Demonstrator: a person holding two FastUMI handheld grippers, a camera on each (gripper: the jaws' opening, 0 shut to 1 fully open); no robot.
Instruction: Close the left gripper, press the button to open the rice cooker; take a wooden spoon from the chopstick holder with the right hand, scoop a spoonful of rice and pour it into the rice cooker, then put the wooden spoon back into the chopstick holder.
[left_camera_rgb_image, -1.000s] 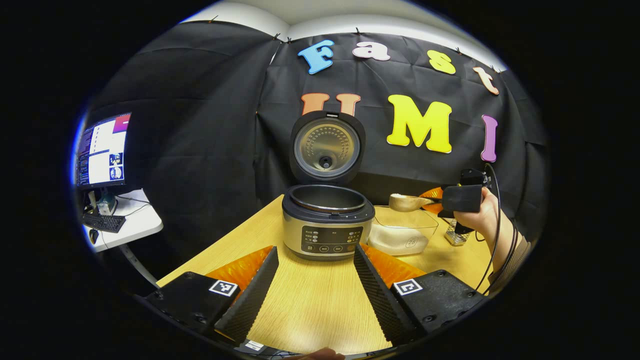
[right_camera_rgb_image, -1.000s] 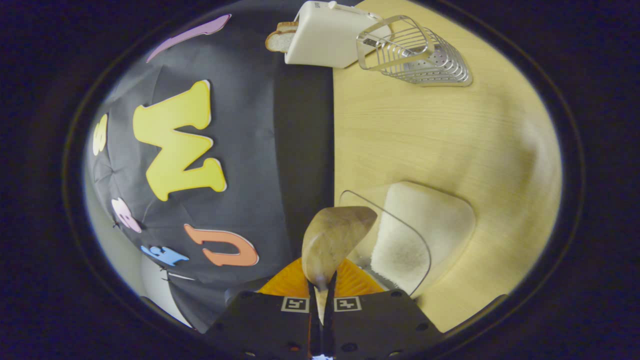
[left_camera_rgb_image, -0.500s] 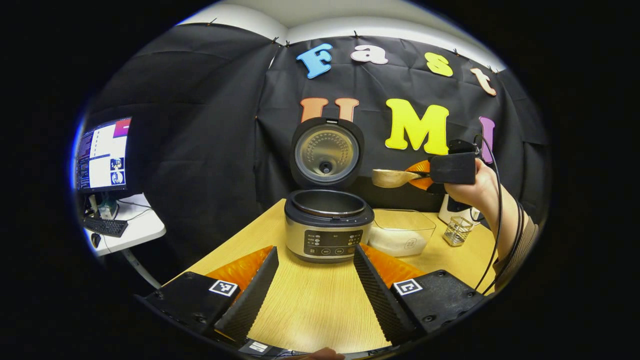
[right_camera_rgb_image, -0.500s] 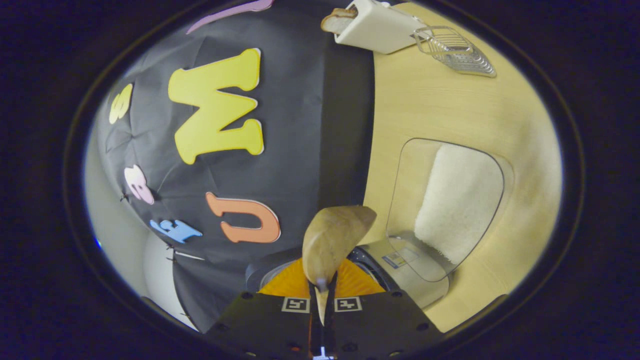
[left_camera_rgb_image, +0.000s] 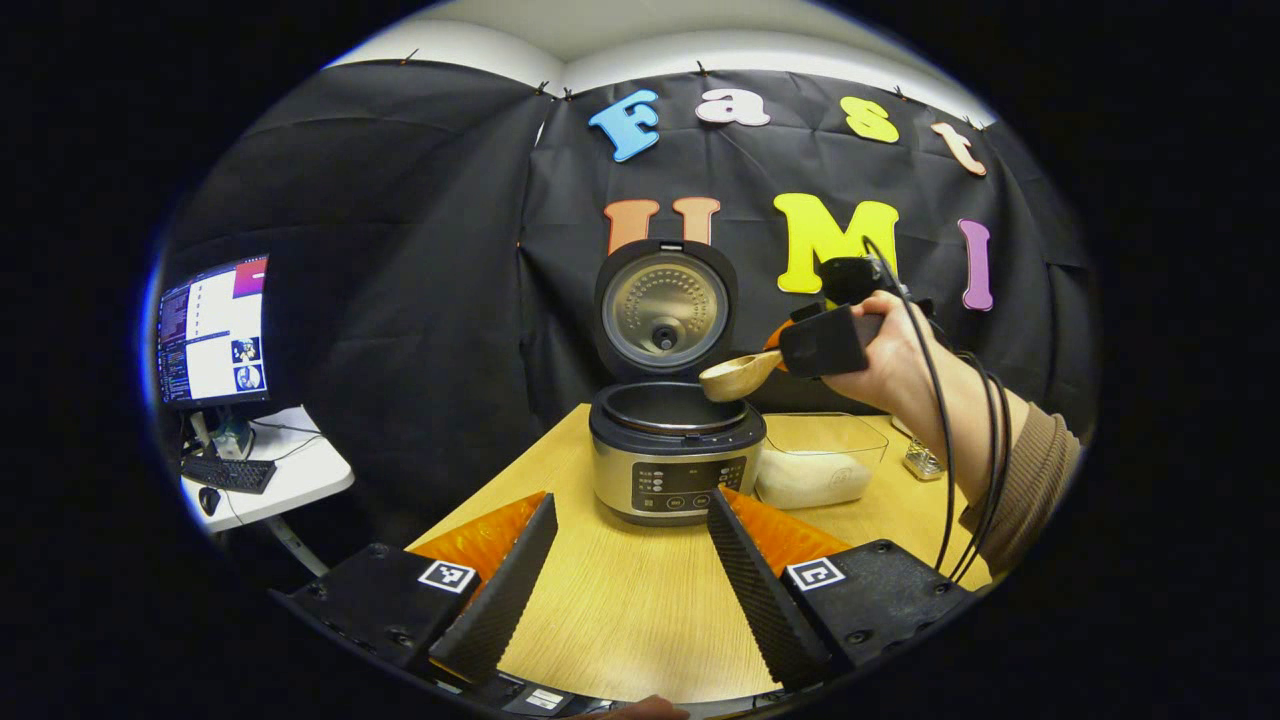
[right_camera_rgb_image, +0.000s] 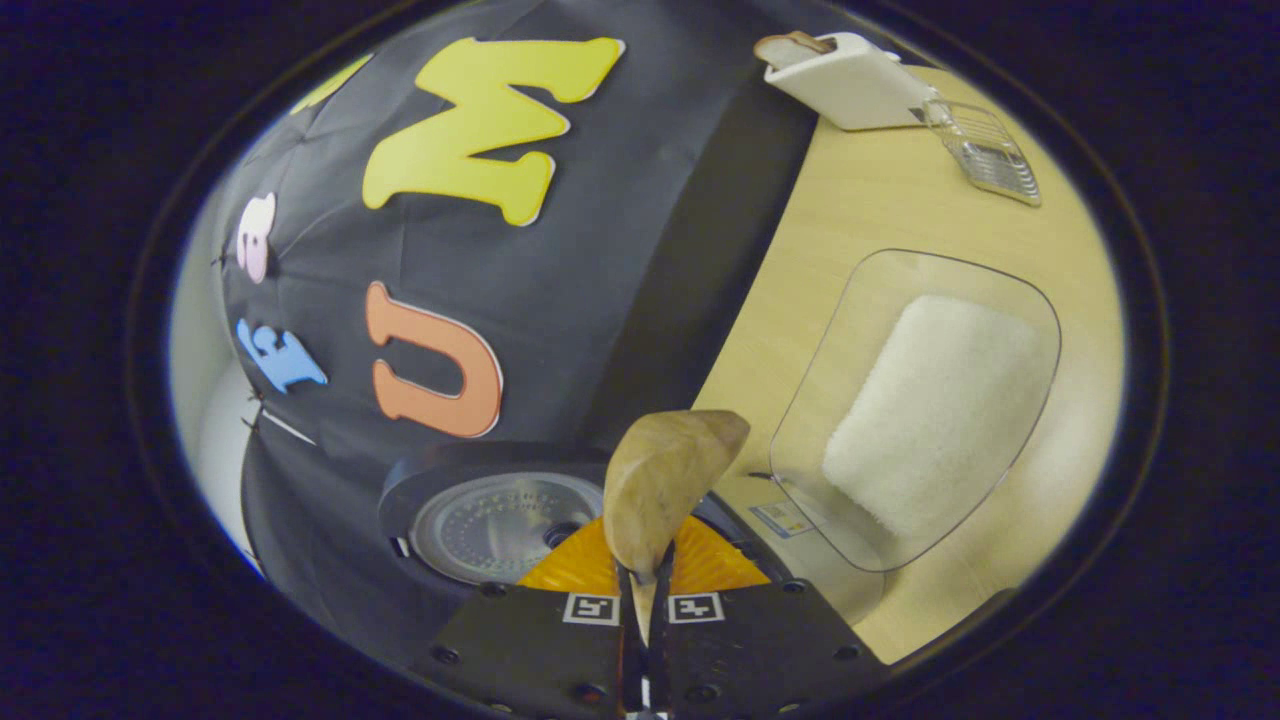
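Wooden table (left_camera_rgb_image: 620, 610) bears the open rice cooker (left_camera_rgb_image: 675, 460) before black cloth.

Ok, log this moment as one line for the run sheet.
stage: rice transfer | rice cooker: lid up | right gripper: shut on wooden spoon, bowl over pot rim | left gripper: open, idle | rice container: on table

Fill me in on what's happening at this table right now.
A person is loading rice into a rice cooker whose lid stands open. The right gripper is shut on a wooden spoon, holding its bowl just above the cooker's right rim. The left gripper hangs open in front of the cooker, holding nothing. The clear rice container sits on the table beside the cooker.
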